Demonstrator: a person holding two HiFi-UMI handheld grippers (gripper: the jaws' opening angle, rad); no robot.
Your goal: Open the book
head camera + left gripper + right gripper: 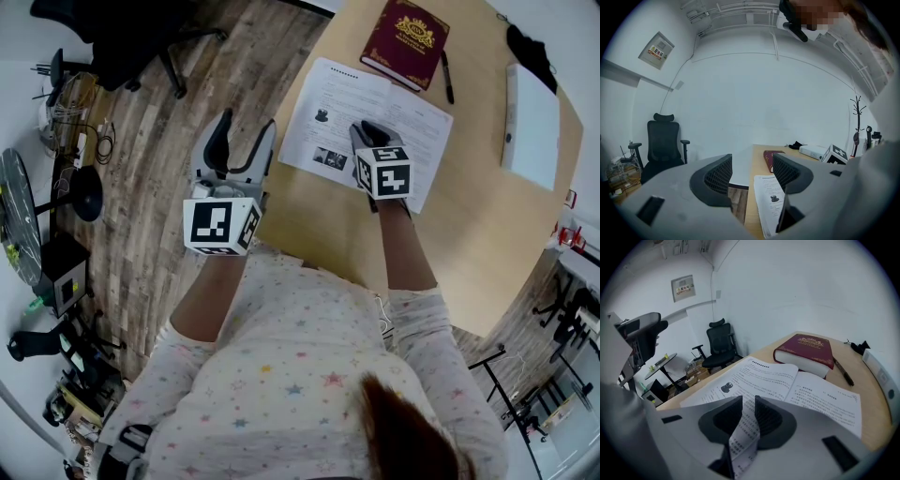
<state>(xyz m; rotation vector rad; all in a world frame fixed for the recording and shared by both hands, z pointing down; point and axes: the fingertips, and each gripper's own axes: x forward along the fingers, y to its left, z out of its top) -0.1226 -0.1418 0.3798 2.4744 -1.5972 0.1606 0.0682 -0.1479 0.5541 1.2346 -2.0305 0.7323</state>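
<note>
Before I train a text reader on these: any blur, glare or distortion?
Head view: even light, no glare, edges bent by the wide lens. Left gripper view: strong fisheye, dark corners, mosaic patch on top. Right gripper view: red book sharp, print on the pinched page illegible.
</note>
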